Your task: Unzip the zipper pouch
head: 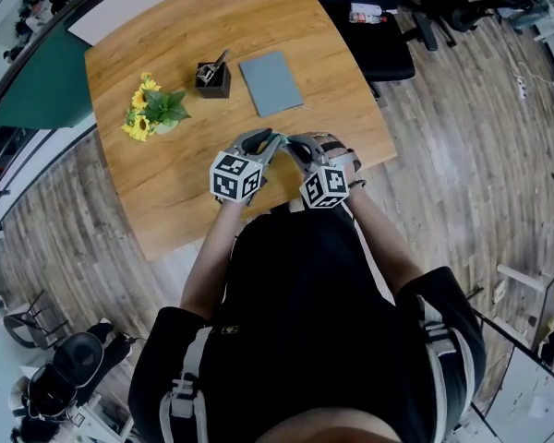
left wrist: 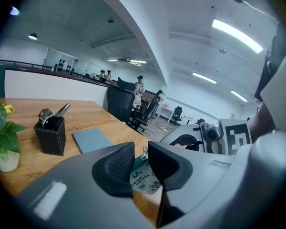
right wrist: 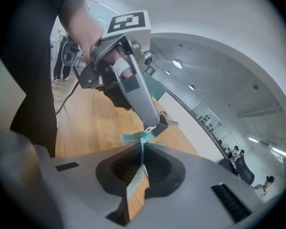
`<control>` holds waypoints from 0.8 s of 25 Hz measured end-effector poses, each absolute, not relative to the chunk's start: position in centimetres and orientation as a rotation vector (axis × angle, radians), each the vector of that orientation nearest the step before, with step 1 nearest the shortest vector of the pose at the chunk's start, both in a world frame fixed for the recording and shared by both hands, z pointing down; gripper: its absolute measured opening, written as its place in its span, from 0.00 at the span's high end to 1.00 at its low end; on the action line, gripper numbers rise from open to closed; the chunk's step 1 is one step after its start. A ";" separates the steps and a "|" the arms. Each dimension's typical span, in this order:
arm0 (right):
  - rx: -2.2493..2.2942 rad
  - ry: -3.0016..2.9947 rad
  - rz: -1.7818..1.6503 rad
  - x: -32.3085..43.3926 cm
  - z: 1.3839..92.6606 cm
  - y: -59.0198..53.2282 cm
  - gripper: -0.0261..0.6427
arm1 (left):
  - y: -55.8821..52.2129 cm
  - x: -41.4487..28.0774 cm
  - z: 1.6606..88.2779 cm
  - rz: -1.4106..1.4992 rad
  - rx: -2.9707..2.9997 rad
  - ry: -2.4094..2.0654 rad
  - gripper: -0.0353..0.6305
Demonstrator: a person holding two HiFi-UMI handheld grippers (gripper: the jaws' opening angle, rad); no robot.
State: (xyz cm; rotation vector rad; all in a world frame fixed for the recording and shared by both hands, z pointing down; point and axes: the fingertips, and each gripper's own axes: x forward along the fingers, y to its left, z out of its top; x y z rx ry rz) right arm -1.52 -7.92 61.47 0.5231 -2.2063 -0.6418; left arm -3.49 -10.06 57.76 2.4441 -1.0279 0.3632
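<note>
Head view: I see both grippers meeting tip to tip at frame centre, over the near edge of the table (head: 166, 192). Left gripper (head: 270, 140) comes in from lower left, right gripper (head: 296, 145) from lower right. Whatever sits btw them is covered by the jaws here, and jaw gaps can't be read from this angle. Only this view gives the layout: sunflower pot (head: 152, 109) at upper left, with pen holder (head: 213, 78) and grey notebook (head: 270, 82) above the grippers, near each other but not touching. The wearer's torso fills the lower half and cuts off the table's front.

Left gripper view: jaws partly closed, narrow gap. Zipper pouch (left wrist: 144, 179), white w/ dark print and a green top edge, stands in that gap. The zipper pull (left wrist: 143, 152) is upright btw the pads. A gap shows beside the pull, so the pads don't look pressed on it. The right gripper's marker cube shows at right, its jaws hidden. The pot is cut off at the left edge.

Right gripper view: jaws together, clamped on the pouch's thin edge at lower centre, pouch seen edge-on. The left gripper's tips sit at the pull just above. The pouch body is mostly hidden by the pads. I can't tell if it touches the table.
</note>
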 end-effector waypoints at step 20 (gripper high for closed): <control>0.565 -2.237 -0.624 -1.4 60.7 -7.8 0.94 | -9.8 -6.0 59.8 0.056 2.223 -0.961 0.85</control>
